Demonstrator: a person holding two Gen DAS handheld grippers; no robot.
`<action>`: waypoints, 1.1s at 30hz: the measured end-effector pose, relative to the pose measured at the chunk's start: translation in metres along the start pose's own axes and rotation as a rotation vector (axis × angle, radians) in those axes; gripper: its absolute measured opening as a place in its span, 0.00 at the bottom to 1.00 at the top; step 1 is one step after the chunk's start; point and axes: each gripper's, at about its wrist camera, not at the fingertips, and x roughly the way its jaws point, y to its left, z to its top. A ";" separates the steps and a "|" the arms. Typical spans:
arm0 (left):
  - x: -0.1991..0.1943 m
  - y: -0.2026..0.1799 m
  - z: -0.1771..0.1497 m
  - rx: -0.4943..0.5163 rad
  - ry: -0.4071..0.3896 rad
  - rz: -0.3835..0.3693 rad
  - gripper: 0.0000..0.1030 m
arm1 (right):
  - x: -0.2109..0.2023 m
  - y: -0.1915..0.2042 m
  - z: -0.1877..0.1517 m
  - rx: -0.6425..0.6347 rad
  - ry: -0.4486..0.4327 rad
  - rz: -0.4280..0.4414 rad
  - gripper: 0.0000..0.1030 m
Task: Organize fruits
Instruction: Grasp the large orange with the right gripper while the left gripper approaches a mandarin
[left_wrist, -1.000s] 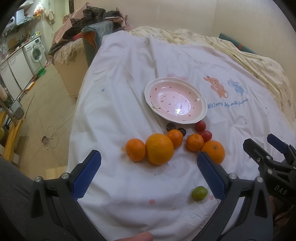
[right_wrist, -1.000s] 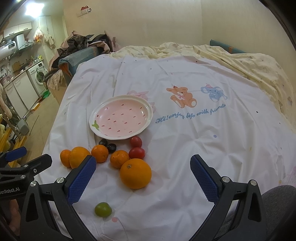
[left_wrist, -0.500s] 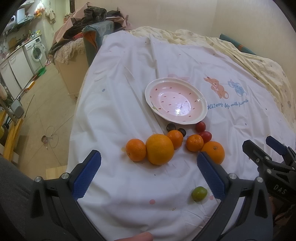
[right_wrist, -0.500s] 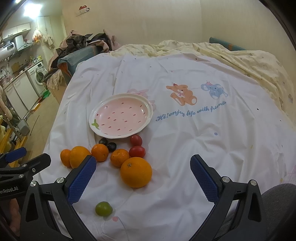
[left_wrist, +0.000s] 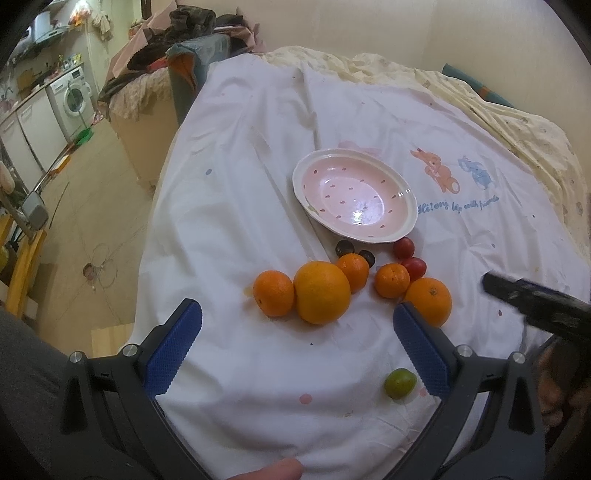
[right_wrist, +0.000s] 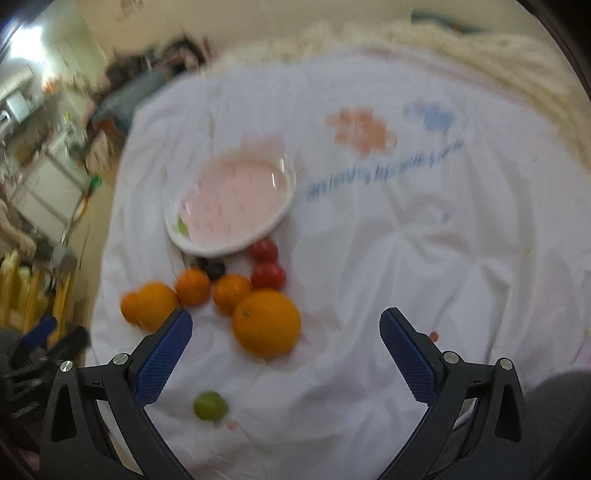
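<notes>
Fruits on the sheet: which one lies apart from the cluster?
The small green fruit; it sits alone near the left claw's right finger, away from the oranges.

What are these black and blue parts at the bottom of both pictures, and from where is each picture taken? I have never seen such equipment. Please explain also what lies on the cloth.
There is no robot here. A person holds a hand tool in each hand, and each tool has two fingers with blue pads and a wide-angle camera looking forward along them. One picture comes from the left gripper, the other from the right gripper; the right one is blurred. Both grippers are open and hold nothing.

On the white cloth stands an empty pink plate. In front of it lie five oranges of different sizes, among them the largest orange, two red tomatoes, two small dark fruits, and one green fruit apart from the rest, nearest the cameras.
</notes>
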 end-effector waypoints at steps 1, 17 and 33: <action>0.000 0.000 0.001 -0.001 0.002 0.000 0.99 | 0.012 0.000 0.002 -0.015 0.057 0.003 1.00; 0.013 0.008 -0.001 -0.030 0.062 0.018 0.99 | 0.100 0.039 0.000 -0.177 0.320 0.011 0.64; 0.065 0.045 0.020 -0.137 0.393 0.008 0.90 | 0.040 0.003 0.021 -0.006 0.159 0.134 0.61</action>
